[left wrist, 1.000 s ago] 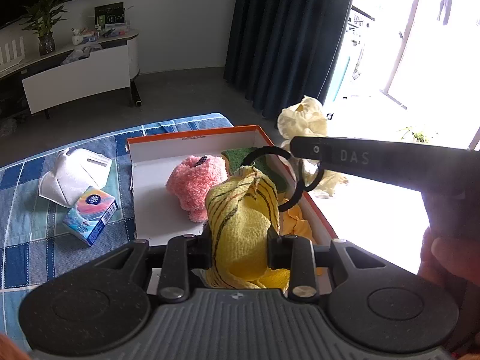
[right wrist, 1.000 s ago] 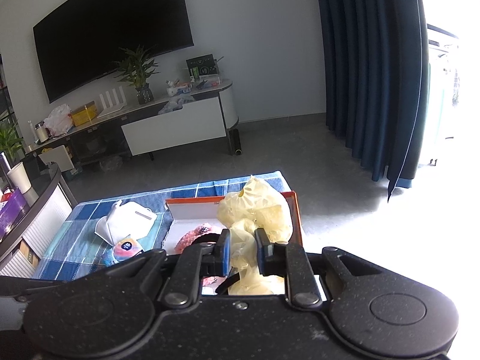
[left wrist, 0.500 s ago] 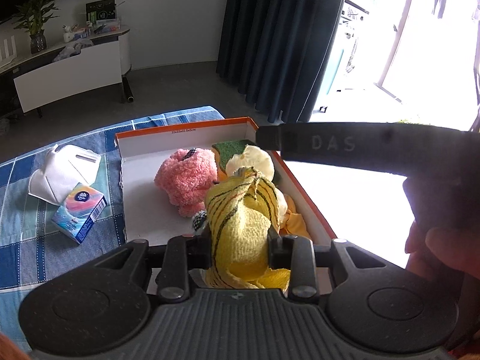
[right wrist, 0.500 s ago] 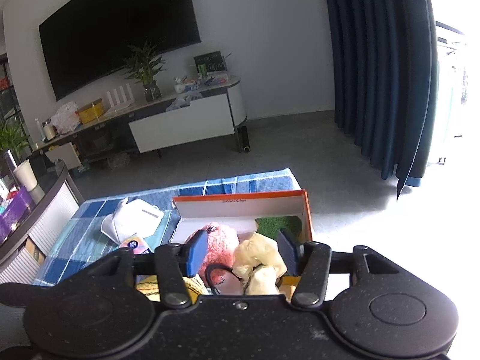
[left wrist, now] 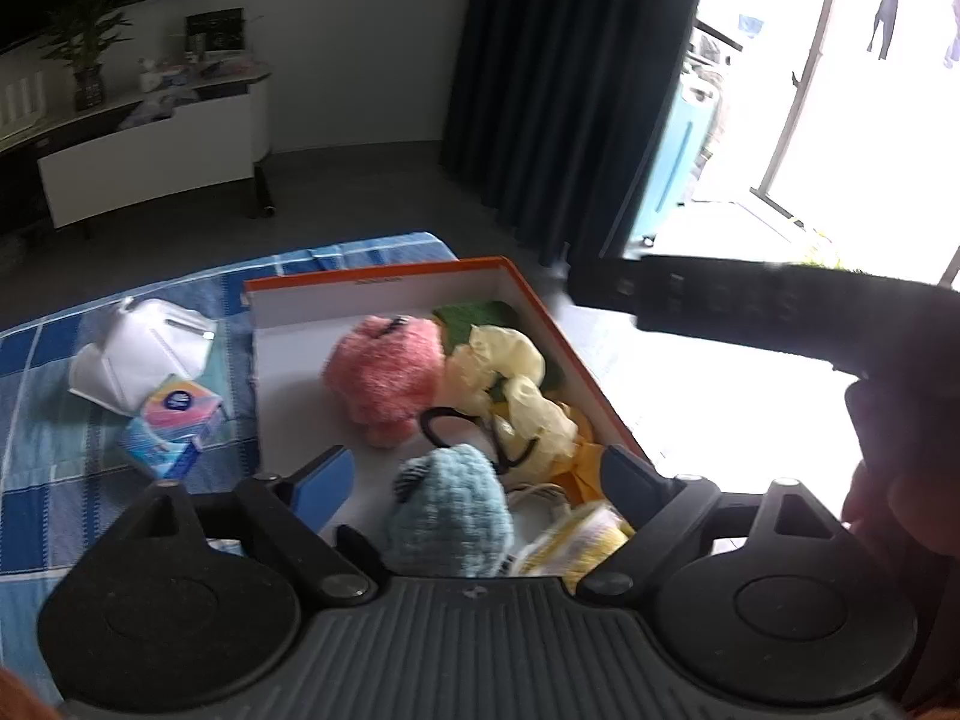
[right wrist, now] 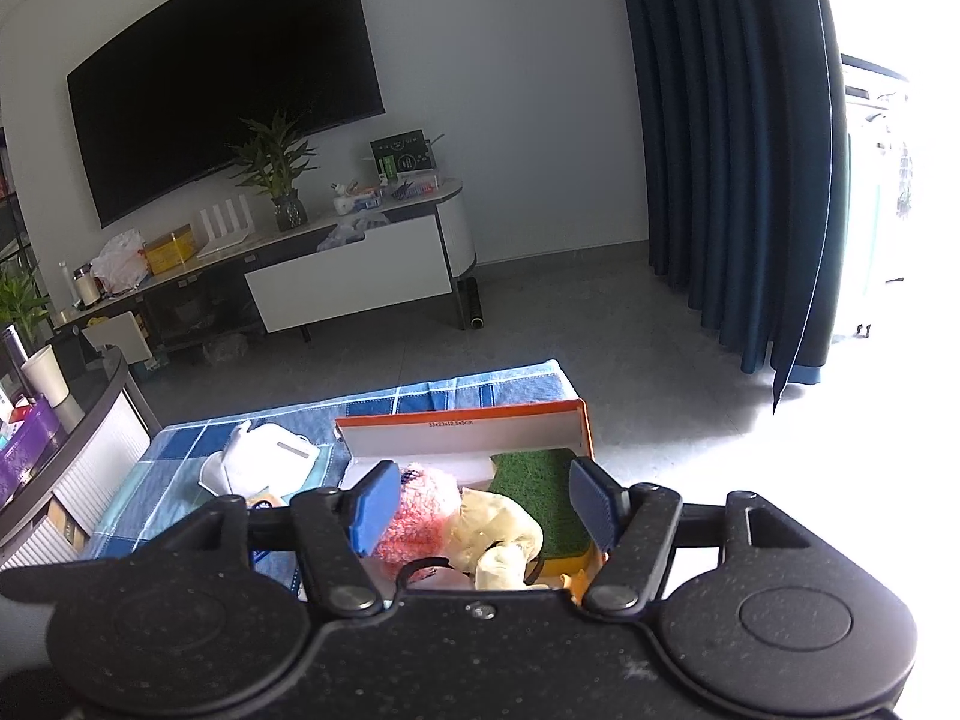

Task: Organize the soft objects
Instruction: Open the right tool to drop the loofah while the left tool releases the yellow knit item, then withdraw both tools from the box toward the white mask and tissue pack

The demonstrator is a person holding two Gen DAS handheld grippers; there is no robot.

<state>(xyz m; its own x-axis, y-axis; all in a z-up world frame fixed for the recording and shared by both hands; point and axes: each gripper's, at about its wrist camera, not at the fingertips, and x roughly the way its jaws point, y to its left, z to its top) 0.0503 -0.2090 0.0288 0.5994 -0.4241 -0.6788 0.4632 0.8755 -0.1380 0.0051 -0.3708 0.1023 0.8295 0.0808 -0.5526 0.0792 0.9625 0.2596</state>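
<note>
The left gripper point(left wrist: 474, 474) has just let go of the yellow cloth point(left wrist: 576, 540), which now lies in the orange box point(left wrist: 384, 276) on the table; its fingers are spread. The right gripper point(right wrist: 489, 501), fingers also spread and empty, hangs above the pale glove point(right wrist: 498, 531) it dropped there, so only the mask point(left wrist: 141, 354) and tissue pack point(left wrist: 171, 423) look left outside.

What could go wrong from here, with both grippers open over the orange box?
1. The yellow striped cloth lies at the near right corner of the orange-rimmed cardboard box, so it might slip over the rim.
2. The black hair tie loops around the pale yellow crumpled fabric; lifting one may drag the other.
3. The open left gripper hangs low over the blue knitted plush and could snag it.
</note>
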